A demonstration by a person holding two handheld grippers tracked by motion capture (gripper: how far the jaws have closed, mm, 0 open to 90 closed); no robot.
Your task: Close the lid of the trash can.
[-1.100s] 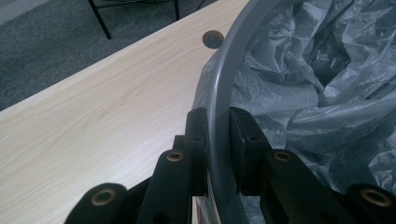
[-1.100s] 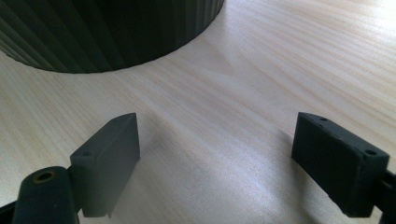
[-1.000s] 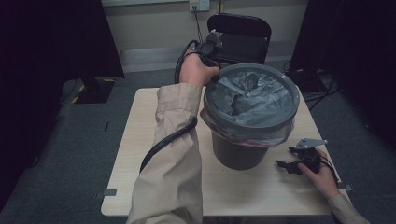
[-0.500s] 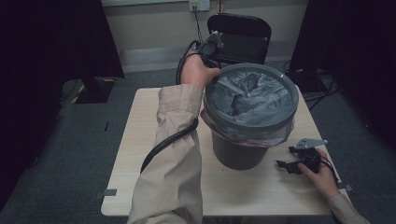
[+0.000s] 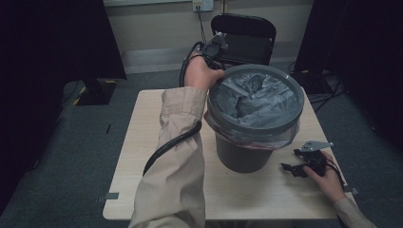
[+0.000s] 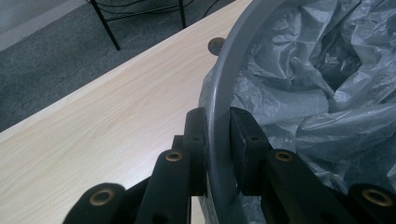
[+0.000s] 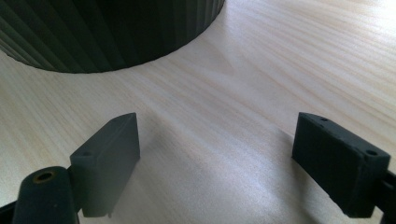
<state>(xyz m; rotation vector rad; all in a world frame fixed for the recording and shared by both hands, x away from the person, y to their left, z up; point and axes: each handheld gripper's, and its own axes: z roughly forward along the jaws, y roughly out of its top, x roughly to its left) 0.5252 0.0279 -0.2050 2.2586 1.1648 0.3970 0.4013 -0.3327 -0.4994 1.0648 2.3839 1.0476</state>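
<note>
Left gripper view shows the left gripper [image 6: 217, 144] pinching the grey ring [image 6: 224, 93] that caps the bin [image 5: 247, 154]: one jaw sits outside the ring, the other inside against the grey bag [image 6: 317, 93]. The step in hand appears to be freeing or seating this ring. To do it well, keep the jaws square across the ring so the grip does not slip, and move straight up or down so the bin does not tip. Avoid catching the bag film between jaw and ring.

High view places the bin upright near the middle of the table [image 5: 152, 123], toward its far edge. The bag lines the bin, crumpled inside, with its clear-looking skirt folded out below the ring. No contents are visible in the bag.

The right gripper [image 7: 215, 163] rests low over the table near the right edge, jaws spread wide and holding nothing, just beside the bin's ribbed base.
</note>
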